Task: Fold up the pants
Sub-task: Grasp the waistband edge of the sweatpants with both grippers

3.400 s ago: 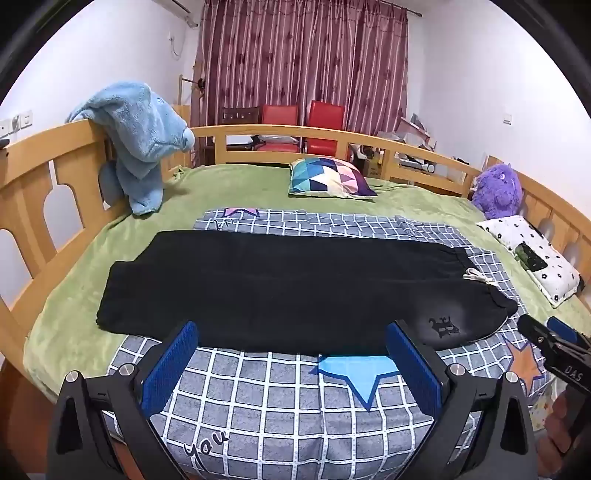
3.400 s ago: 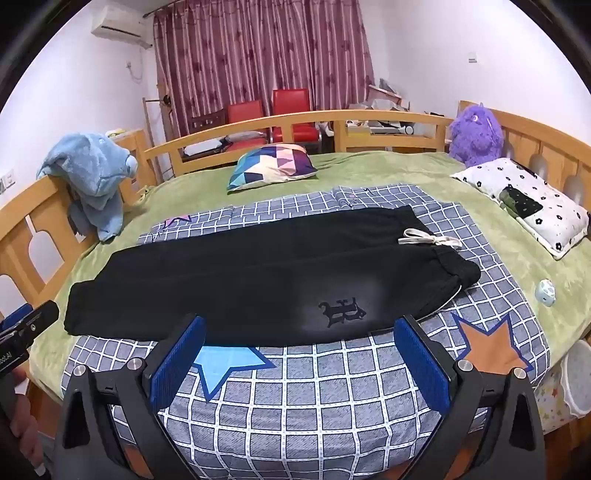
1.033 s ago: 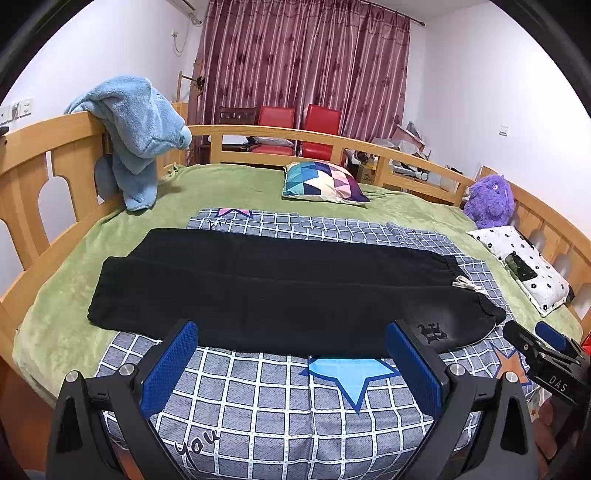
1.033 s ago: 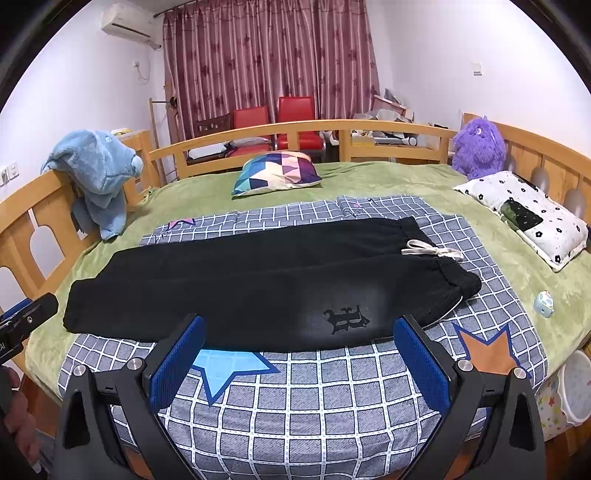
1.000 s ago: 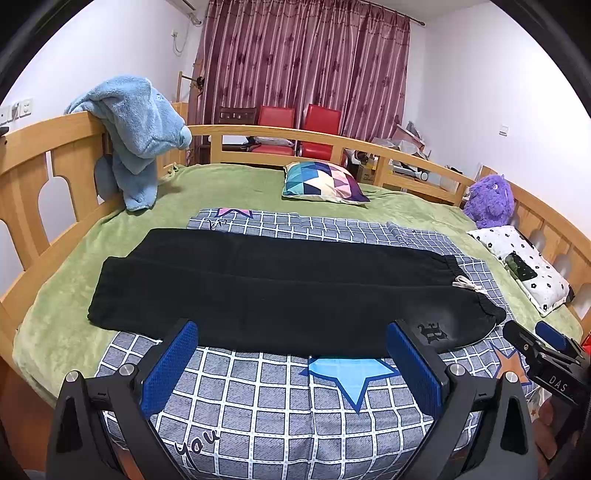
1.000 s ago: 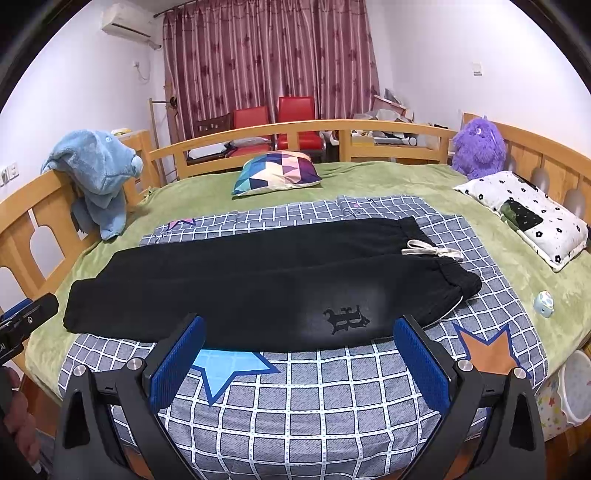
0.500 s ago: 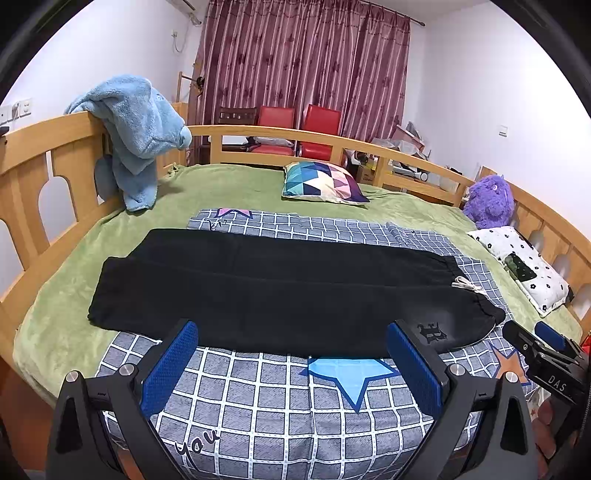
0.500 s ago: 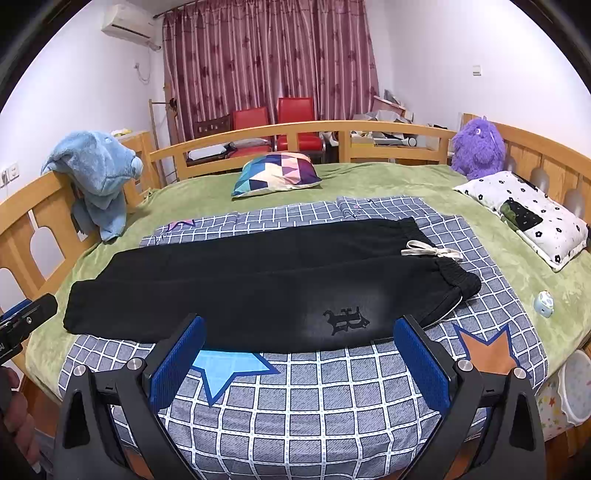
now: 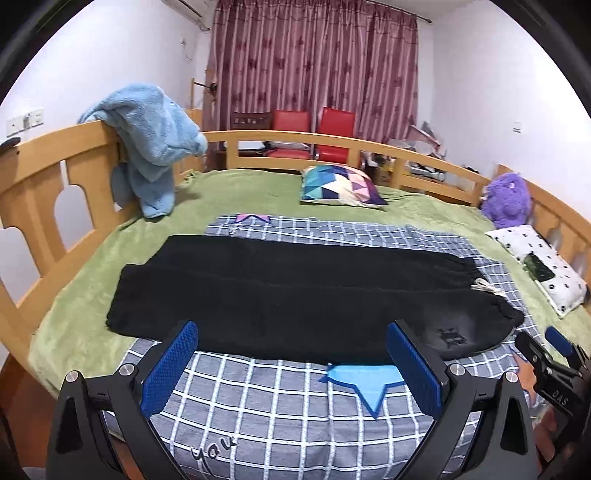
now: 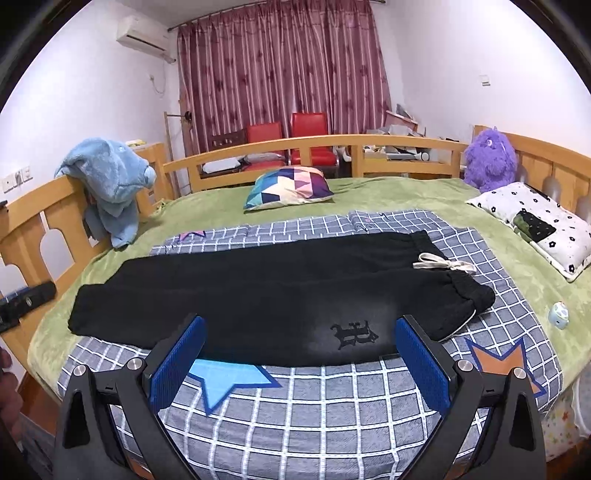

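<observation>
Both cameras have edged closer to the bed since the earlier frames; nothing else moved. Black pants (image 10: pixel 266 291) lie flat, legs side by side, on the checked blanket (image 10: pixel 332 417). Left gripper (image 9: pixel 291 365) and right gripper (image 10: pixel 299 358) hover with fingers spread, empty. Best to pinch waistband and cuff together, lifting evenly.

I'm in a home bedroom: a wooden-railed bed (image 9: pixel 44 155) before me, pillows (image 10: pixel 290 186), a purple plush toy (image 10: pixel 489 157), maroon curtains (image 10: pixel 280 70), a wall air conditioner (image 10: pixel 142 33).
</observation>
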### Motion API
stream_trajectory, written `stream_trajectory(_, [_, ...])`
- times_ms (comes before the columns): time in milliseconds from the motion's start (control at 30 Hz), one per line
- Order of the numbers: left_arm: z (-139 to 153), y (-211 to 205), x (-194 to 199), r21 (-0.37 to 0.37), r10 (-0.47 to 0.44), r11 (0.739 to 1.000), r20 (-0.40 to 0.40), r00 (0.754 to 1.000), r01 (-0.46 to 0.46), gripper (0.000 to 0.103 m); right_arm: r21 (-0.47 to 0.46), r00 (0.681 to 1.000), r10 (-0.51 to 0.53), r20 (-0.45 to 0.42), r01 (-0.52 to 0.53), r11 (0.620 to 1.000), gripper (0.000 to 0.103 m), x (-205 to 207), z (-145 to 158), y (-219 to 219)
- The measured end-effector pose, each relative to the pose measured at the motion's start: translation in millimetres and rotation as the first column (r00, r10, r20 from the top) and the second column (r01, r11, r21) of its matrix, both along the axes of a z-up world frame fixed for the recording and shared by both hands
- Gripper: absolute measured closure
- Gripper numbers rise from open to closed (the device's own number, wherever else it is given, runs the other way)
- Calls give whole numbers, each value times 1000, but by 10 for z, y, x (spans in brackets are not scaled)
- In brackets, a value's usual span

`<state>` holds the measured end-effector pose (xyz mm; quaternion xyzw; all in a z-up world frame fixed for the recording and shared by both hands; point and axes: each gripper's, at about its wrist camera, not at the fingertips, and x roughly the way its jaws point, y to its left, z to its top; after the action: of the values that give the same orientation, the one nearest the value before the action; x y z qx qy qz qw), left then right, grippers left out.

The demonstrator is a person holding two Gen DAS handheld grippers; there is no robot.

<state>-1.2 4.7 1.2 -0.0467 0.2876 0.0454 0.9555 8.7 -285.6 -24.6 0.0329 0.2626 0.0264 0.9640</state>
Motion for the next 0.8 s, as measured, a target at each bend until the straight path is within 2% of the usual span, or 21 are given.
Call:
stream_trajectory(133, [-220,86,48,5,-14,1000,-38,999,14,0,30,998,-15,-53,17,999,3,18,-207,-132])
stream_trajectory(200, [-400,185,100,-5,-2,1000,-88,996,2,0,60,997,-20,-73,25,998,4,38,-337,-230])
stream_trajectory(267, [-586,344,143,-53,10,998,-131,991,-17,4,83,995,-38,-93,46,995,10,71,-465,-321])
stream_trajectory(367, [-844,637,157,-145,24,988,-162,987,-48,6,107,984,-23,-175,42,993,21,206,-674,-430])
stream_trajectory(500, [-1204,1007,322,-240,10,969,-225,974,-65,8,95,975,-30,-222,52,994,22,388,-971,-544])
stream_trajectory(567, [-1332,1129,394,-266,26,960,-224,974,-87,13,95,968,-44,-247,70,993,22,496,-1112,-604])
stream_trajectory(700, [-1642,1331,601,-351,25,929,-245,969,-113,14,128,956,-69,-284,110,986,22,722,-1362,-773])
stream_trajectory(800, [-1901,1495,778,-449,11,883,-267,964,-135,14,135,941,-105,-320,156,978,23,849,-1519,-880])
